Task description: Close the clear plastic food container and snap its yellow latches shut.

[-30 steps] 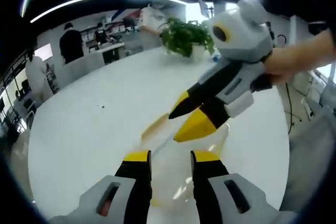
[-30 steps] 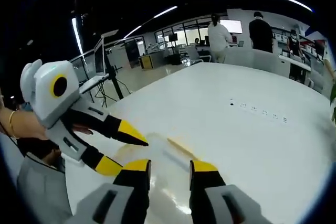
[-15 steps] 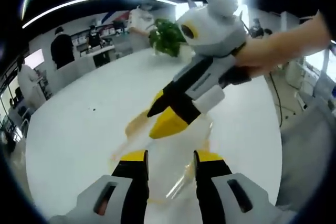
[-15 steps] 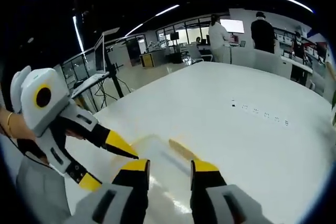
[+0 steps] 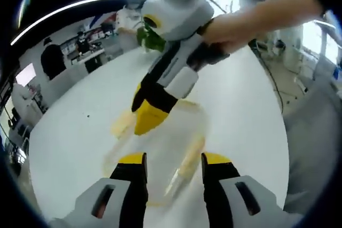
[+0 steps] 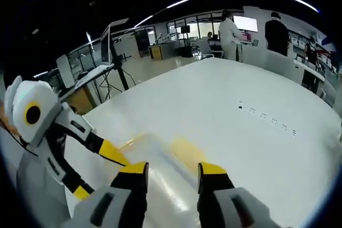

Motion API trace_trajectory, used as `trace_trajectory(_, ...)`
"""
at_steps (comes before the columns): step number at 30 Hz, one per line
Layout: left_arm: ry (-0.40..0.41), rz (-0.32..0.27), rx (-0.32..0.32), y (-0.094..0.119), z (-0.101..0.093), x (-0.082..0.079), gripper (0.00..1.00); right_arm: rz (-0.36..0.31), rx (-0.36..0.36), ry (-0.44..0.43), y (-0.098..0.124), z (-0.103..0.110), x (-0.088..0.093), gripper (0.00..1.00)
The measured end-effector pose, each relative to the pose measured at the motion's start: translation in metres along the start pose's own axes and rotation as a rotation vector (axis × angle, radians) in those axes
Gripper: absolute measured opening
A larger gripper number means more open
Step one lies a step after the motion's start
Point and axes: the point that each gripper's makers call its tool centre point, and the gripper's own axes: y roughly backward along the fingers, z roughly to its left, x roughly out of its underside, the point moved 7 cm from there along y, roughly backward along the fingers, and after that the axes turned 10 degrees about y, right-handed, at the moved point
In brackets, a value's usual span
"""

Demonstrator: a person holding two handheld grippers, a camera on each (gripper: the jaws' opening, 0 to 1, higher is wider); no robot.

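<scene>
The clear plastic food container (image 5: 160, 148) lies on the white bench (image 5: 69, 132), just ahead of the left hand-held gripper (image 5: 173, 159), whose jaws stand spread with nothing between them. A yellow latch (image 5: 184, 166) runs along the container's near side. The right hand-held gripper (image 5: 147, 116) reaches in from above, held by a hand (image 5: 224, 25), its yellow tips down on the lid — whether they pinch anything I cannot tell. In the right gripper view its jaws (image 6: 172, 169) are apart over the container (image 6: 160, 153), beside another latch (image 6: 187, 147).

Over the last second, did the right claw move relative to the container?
Yes. In the left gripper view the right claw came in over the container, its tips crossing from the far edge onto the lid.
</scene>
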Motion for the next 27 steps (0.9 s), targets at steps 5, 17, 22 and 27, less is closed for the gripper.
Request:
trace_trajectory(5,-0.047,0.023,0.009,-0.008,-0.005,0.002,0.39,0.054,-0.044,0.049,-0.006,-0.003,0.000,0.39)
trace_trajectory(17,-0.104,0.009,-0.032,-0.011,-0.005,0.002,0.37,0.140,-0.178,0.090,-0.021,-0.008,0.000,0.44)
trace_trajectory(22,-0.112,0.004,-0.036,-0.012,-0.005,0.002,0.37,0.157,-0.222,0.107,-0.021,-0.011,0.000,0.43)
trace_trajectory(27,-0.093,-0.004,-0.038,-0.013,-0.004,0.002,0.36,0.197,-0.270,0.124,-0.022,-0.014,-0.002,0.41)
